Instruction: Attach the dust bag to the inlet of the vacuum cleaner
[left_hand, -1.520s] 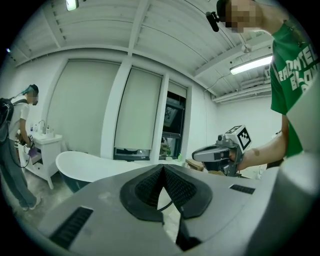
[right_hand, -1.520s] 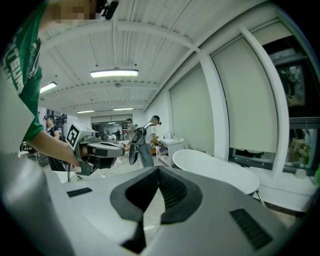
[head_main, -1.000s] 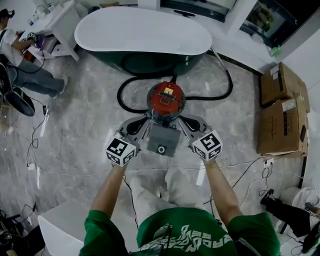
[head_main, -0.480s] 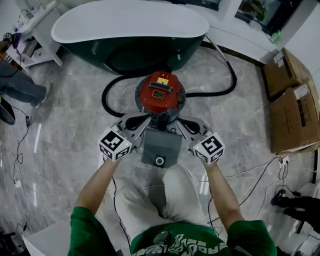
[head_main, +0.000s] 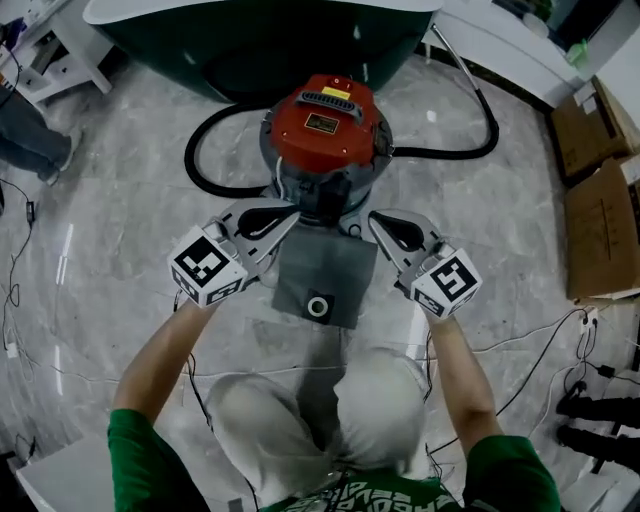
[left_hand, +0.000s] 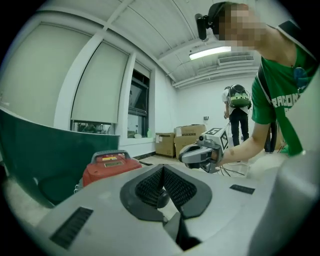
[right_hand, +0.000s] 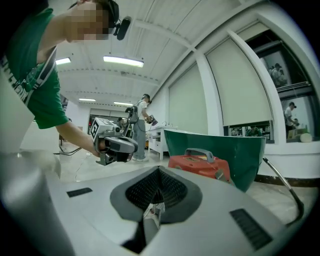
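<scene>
The vacuum cleaner (head_main: 325, 130) has a red lid and a grey drum and stands on the floor just ahead of me. The grey square dust bag (head_main: 325, 280), with a round collar (head_main: 318, 306) near its lower edge, hangs between both grippers just in front of the drum. My left gripper (head_main: 285, 225) is shut on the bag's upper left corner, and my right gripper (head_main: 380, 230) on its upper right corner. In the left gripper view the jaws (left_hand: 162, 182) stand together, with the red lid (left_hand: 112, 165) beyond. The right gripper view shows its jaws (right_hand: 157, 195) pinching a thin pale edge.
A dark green bathtub (head_main: 250, 50) stands behind the vacuum. A black hose (head_main: 215, 185) loops around it on the marble floor. Cardboard boxes (head_main: 600, 230) sit at the right, thin cables (head_main: 520, 345) trail nearby. Another person's legs (head_main: 30, 140) are at the far left.
Both grippers have carried the dust bag forward, closer to the vacuum's drum. The head view has moved in, so the vacuum looks larger.
</scene>
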